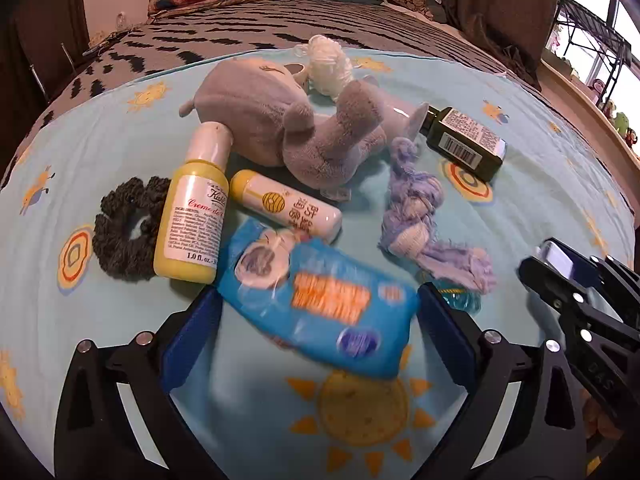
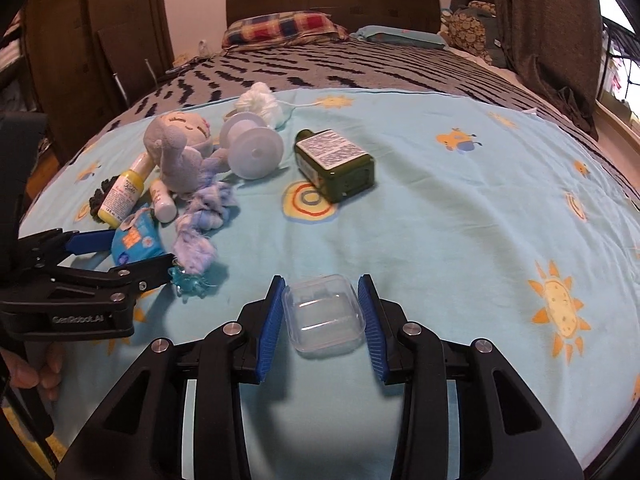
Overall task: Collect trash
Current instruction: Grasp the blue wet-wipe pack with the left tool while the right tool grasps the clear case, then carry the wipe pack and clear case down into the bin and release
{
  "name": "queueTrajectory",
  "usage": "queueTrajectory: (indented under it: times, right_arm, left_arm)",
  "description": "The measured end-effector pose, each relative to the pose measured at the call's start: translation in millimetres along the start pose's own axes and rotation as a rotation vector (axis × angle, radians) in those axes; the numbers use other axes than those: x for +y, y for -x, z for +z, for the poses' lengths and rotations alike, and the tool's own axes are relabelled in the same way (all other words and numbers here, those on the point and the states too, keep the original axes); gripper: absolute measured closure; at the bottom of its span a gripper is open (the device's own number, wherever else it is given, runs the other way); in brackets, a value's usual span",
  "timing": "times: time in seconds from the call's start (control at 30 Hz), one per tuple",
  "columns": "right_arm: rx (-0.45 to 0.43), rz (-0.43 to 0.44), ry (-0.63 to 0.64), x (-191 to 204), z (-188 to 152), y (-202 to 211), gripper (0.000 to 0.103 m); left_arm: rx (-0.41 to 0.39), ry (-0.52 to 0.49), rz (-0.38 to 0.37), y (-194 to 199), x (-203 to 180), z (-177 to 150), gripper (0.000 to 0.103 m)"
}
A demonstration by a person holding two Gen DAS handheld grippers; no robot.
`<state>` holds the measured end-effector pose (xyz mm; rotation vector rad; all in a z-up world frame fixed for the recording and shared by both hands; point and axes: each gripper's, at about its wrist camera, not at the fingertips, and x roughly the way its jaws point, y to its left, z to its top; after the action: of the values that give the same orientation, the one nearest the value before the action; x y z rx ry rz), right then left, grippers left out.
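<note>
The open left claw (image 1: 318,316) straddled the blue packet (image 1: 320,304), long axis 10-to-4, apparently ungripped; the right claw (image 2: 322,312) gripped a clear box (image 2: 324,316).

Two fisheye wrist cameras angle down along their fingers over a bed (image 2: 440,184), facing the headboard. The left view sits close above a blue packet (image 1: 320,304); the right view looks from farther right. Both share the grey plush toy (image 1: 288,128) (image 2: 180,152) and green bottle (image 1: 466,142) (image 2: 336,164).
</note>
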<state>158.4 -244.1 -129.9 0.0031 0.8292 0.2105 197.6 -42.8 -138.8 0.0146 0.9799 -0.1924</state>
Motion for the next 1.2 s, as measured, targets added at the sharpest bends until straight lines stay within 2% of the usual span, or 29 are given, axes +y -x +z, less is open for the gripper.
queueTrajectory:
  times: [0.1,0.37,0.57,0.7,0.77,1.0,1.2]
  right_arm:
    - [0.0,-0.006,0.006,0.3,-1.0,0.2,0.064]
    - [0.0,-0.01,0.007,0.7,-3.8,2.9,0.064]
    - [0.008,0.001,0.01,3.0,-12.0,11.6,0.064]
    - [0.007,0.017,0.006,4.7,-17.5,19.3,0.065]
    - [0.003,0.031,0.006,6.2,-21.9,27.8,0.065]
    - [-0.01,0.068,0.013,12.6,-40.6,55.0,0.065]
    - [-0.042,0.09,0.013,14.4,-60.6,91.6,0.065]
  left_arm:
    - [0.001,0.016,-0.004,-2.5,2.1,3.9,0.009]
    - [0.008,-0.006,0.024,8.9,7.1,-4.0,0.039]
    - [-0.004,-0.03,0.031,26.2,5.4,-29.0,0.052]
    - [-0.017,-0.026,0.013,36.9,6.4,-40.2,0.057]
    - [-0.019,-0.028,0.0,44.6,6.7,-46.9,0.063]
    - [-0.038,-0.05,-0.043,73.8,0.2,-76.4,0.066]
    - [-0.098,-0.051,-0.082,112.5,-9.8,-103.8,0.066]
